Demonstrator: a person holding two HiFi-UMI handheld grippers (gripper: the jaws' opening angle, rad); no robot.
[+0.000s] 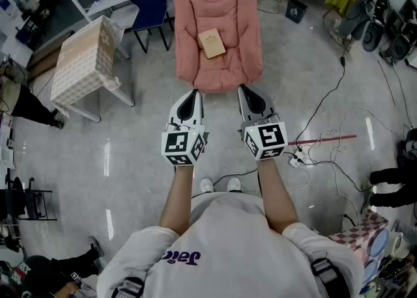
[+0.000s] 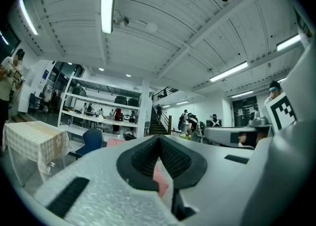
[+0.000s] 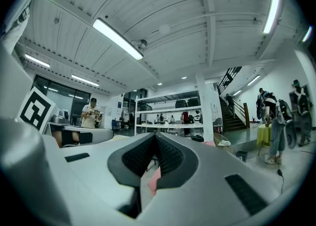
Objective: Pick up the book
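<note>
Left gripper [image 1: 193, 92] and right gripper [image 1: 244, 88] are pointing level, side by side, both with jaws pressed together and gripping nothing. Their tips are hovering over the floor [image 1: 130, 153] near the front edge of a pink armchair [image 1: 221, 72]. The book [image 1: 211, 43] is lying flat mid-seat on the armchair, away from its edges and well apart from both grippers. A checked table [image 1: 81, 62] is standing left of the armchair, with a blue chair [image 1: 148, 0] sitting farther back.

Lab hall: shelving [image 3: 170, 113], staircase [image 3: 231, 111], strip lights [image 3: 117, 38]
</note>
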